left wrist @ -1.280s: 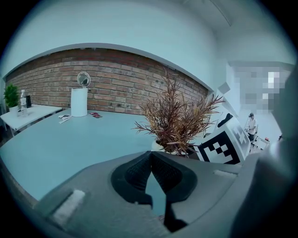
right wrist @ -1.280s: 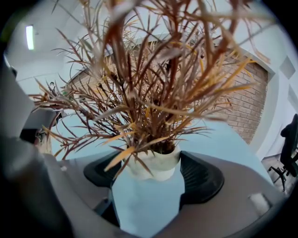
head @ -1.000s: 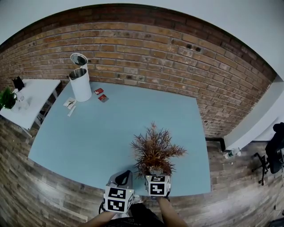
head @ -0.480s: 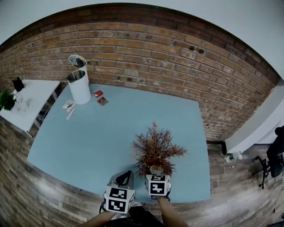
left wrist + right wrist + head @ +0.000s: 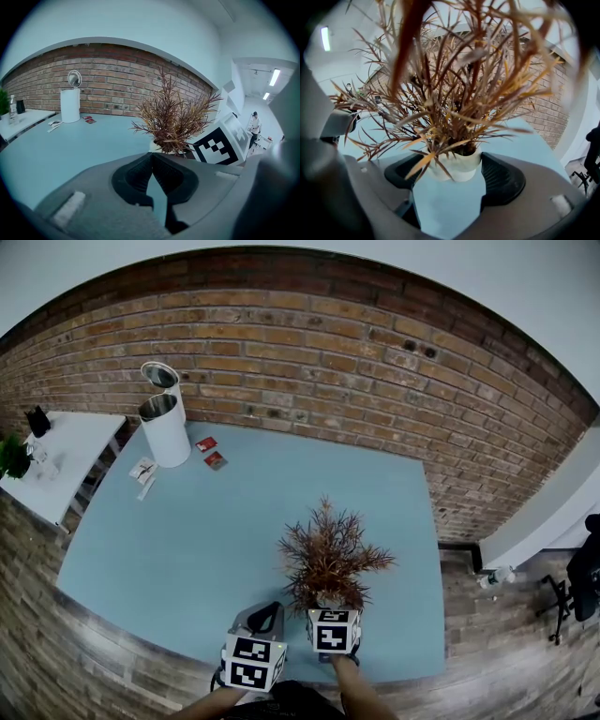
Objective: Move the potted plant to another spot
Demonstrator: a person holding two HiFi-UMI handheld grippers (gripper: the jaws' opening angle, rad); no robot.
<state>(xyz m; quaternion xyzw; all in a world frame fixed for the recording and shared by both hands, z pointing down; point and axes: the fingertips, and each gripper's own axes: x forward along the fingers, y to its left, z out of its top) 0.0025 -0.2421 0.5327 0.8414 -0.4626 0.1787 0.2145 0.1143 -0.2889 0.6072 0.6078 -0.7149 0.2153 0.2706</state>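
Observation:
The potted plant [image 5: 328, 557], a reddish-brown spiky bush in a small white pot [image 5: 457, 166], stands on the light blue table [image 5: 234, 521] near its front edge. My right gripper [image 5: 330, 607] reaches in from the front. Its jaws sit on either side of the pot and touch it left and right. My left gripper [image 5: 265, 611] hovers just left of the plant, shut with nothing between its jaws [image 5: 151, 155]. In the left gripper view the plant [image 5: 176, 117] and the right gripper's marker cube [image 5: 220, 145] lie ahead to the right.
A white bin [image 5: 167, 427] with its lid up stands at the table's far left corner, with two red packets [image 5: 211, 451] and some papers [image 5: 143, 470] beside it. A brick wall [image 5: 328, 352] runs behind. A white side table [image 5: 66, 451] stands at left and a dark chair [image 5: 586, 577] at right.
The head view has drifted slightly. The plant and both grippers keep their places.

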